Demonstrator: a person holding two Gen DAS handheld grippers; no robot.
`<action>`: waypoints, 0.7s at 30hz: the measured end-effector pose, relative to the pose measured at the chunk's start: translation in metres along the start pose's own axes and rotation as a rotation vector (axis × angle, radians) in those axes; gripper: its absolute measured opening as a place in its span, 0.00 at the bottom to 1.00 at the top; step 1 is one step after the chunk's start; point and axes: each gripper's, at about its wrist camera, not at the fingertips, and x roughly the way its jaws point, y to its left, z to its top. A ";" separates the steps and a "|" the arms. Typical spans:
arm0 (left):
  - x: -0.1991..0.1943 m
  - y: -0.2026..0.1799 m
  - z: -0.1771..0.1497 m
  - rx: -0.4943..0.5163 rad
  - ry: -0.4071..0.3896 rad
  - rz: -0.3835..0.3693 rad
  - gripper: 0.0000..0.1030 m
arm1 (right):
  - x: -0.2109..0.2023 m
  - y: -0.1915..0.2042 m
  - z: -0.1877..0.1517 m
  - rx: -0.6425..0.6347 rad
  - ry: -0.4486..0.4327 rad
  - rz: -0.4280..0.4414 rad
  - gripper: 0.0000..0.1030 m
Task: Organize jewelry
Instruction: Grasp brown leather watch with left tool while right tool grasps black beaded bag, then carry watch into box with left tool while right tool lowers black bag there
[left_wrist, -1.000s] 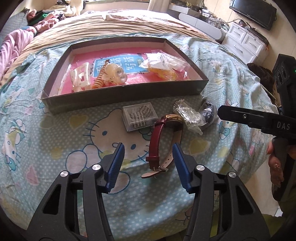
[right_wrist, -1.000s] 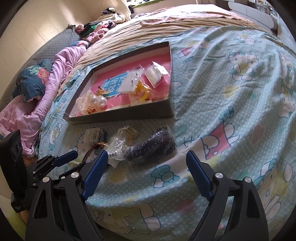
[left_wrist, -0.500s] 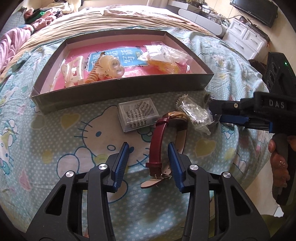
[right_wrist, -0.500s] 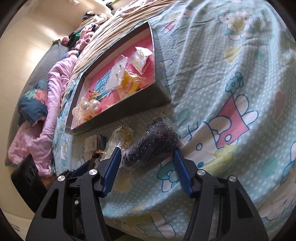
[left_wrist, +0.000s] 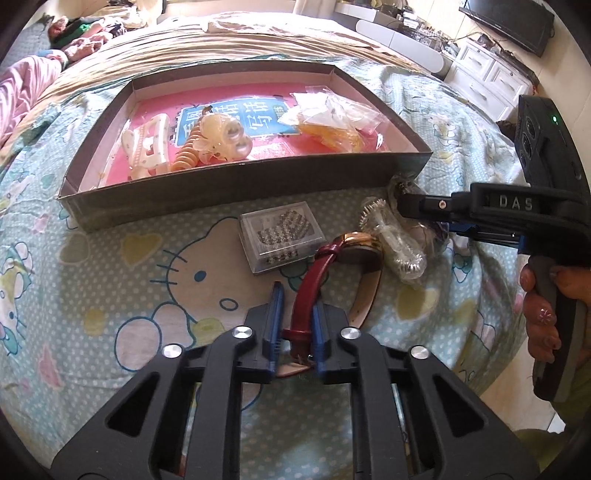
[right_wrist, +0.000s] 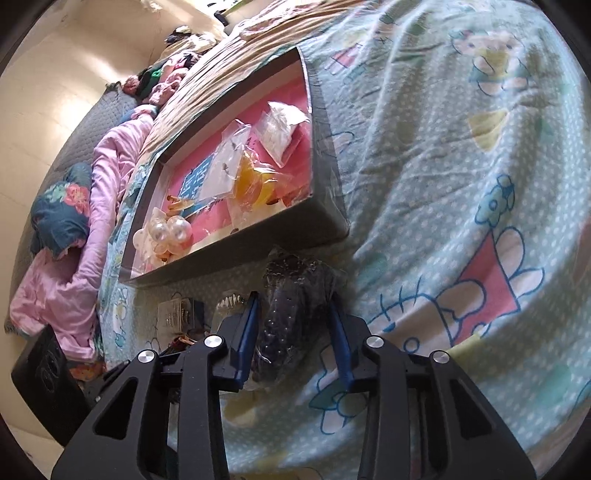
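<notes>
My left claw (left_wrist: 295, 325) is clamped on the red strap of the wristwatch (left_wrist: 325, 280), which lies on the bedsheet (left_wrist: 110, 295) just ahead. My right claw (right_wrist: 293, 332) has just been closing around the bagged dark bead string (right_wrist: 291, 314); its pads look barely touching the plastic. Beyond both sits the jewelry box (left_wrist: 236, 188). A risk I see: the strap slipping sideways, or slick plastic sliding free on lifting.

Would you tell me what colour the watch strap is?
Dark red on the watch strap, pale underneath; the left wrist view shows it best.
</notes>
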 end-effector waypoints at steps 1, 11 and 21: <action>-0.001 -0.001 0.000 0.003 -0.002 -0.006 0.07 | -0.001 0.001 -0.001 -0.007 -0.004 0.001 0.31; -0.029 -0.010 0.001 0.022 -0.066 -0.024 0.07 | -0.021 0.014 -0.007 -0.101 -0.055 -0.028 0.29; -0.064 0.001 0.007 -0.026 -0.145 -0.001 0.07 | -0.044 0.032 -0.008 -0.184 -0.118 -0.022 0.29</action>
